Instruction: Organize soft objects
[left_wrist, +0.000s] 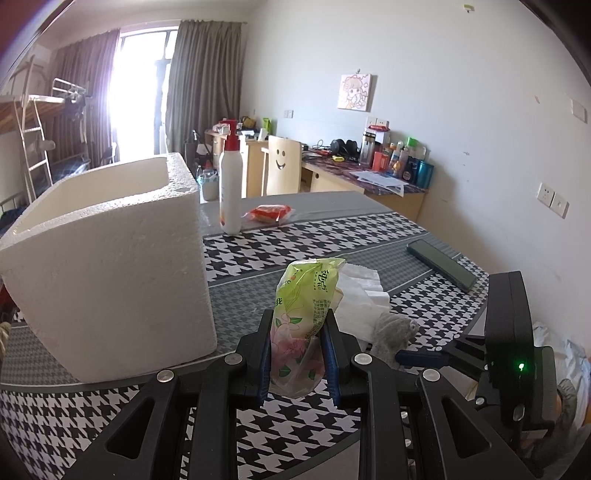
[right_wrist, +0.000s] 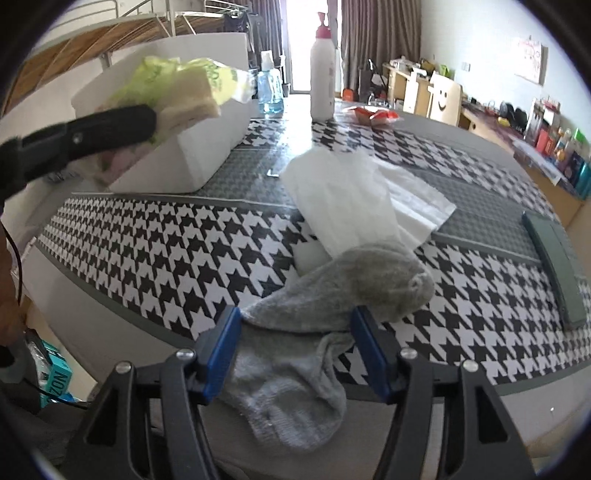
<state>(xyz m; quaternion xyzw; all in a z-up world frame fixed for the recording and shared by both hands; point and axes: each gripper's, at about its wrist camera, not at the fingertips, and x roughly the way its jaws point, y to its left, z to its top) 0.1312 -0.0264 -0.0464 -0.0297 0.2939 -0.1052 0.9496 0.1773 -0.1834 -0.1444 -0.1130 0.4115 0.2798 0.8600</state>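
My left gripper (left_wrist: 297, 325) is shut on a green tissue pack (left_wrist: 304, 310) and holds it above the table, to the right of a white foam box (left_wrist: 107, 258). In the right wrist view the pack (right_wrist: 177, 88) hangs in front of the box (right_wrist: 192, 147). My right gripper (right_wrist: 293, 325) is open, its fingers on either side of a grey sock (right_wrist: 332, 291) that lies over the table's near edge. The sock (left_wrist: 393, 332) also shows in the left wrist view. White tissues (right_wrist: 354, 199) lie just beyond the sock.
A white lotion bottle (left_wrist: 231, 184) and a red snack packet (left_wrist: 269, 214) stand at the far side of the houndstooth table (right_wrist: 155, 251). A dark green phone (right_wrist: 557, 266) lies at the right. A blue bottle (right_wrist: 269, 92) stands behind the box.
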